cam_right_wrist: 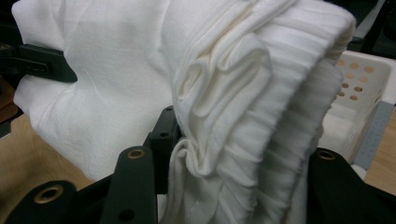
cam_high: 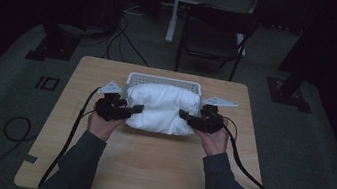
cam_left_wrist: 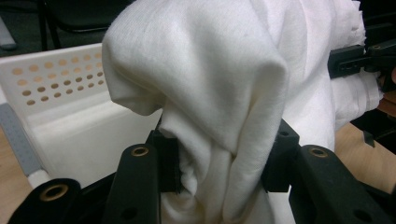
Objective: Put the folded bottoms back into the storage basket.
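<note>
On the wooden table (cam_high: pixel 145 172), in front of the white perforated basket (cam_high: pixel 163 80), a folded white garment (cam_high: pixel 162 107) was held up between the two grippers, and its far edge lay close above the basket's near wall. The bundle was bigger than the basket's opening looked from above, so the step in hand seemed to be to carry it over the basket and lower it inside. To do this well, I think both hands should move together toward the basket at the same height, so that the folds do not slide apart, and the grip should be released only when the cloth rests on the bottom. The left gripper (cam_high: pixel 135 109), at the basket's left front corner, was clamped on a thick soft fold of the garment (cam_left_wrist: pixel 219 154), with cloth bunched between its jaws. The right gripper (cam_high: pixel 184 115), at the basket's right front corner, was closed tight on the ribbed hem of the same garment (cam_right_wrist: pixel 243 154).
</note>
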### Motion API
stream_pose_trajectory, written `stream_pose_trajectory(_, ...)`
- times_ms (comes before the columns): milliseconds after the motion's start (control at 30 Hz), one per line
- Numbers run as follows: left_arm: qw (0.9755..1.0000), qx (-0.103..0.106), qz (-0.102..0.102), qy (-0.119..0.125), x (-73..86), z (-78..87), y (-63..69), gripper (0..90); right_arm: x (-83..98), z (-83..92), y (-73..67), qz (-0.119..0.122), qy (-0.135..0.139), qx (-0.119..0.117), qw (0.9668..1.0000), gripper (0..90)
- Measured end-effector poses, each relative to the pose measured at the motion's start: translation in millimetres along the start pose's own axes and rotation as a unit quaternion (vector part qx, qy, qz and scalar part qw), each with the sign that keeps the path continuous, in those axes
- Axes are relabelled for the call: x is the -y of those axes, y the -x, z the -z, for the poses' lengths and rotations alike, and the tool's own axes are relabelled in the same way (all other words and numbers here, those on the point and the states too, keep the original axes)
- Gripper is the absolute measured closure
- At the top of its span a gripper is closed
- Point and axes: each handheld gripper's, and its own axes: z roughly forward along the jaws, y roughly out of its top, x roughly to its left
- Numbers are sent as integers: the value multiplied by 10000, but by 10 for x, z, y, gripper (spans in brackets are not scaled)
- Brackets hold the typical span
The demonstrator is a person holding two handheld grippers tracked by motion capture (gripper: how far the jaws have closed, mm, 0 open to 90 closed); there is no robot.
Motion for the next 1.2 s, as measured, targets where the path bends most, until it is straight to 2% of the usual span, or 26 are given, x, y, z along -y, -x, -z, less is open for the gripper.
stream_pose_trajectory(167, 10000, 33, 50, 35, -43, -51, -50, 582, -34, -7, 40, -39, 39, 22, 10000, 552)
stream_pose_trajectory(433, 9999, -96, -75, -10, -131, -77, -81, 583, -72, -79, 91, -92, 59, 45, 9999, 553)
stream_pose_trajectory(833, 9999, -107, 43, 23, -173, -164, -211, 583, -155, -168, 146, -126, 63, 102, 9998, 553)
stream_pose_trajectory(1033, 9998, -200, 6, -15, -228, -228, -229, 583, -161, -207, 184, -189, 52, 133, 9997, 553)
stream_pose_trajectory(1067, 9998, -208, 11, 6, -239, -238, -236, 582, -180, -232, 231, -257, 60, 146, 9995, 553)
stream_pose_trajectory(1200, 9997, -213, 109, 26, -241, -269, -285, 583, -220, -272, 253, -235, 16, 181, 9996, 553)
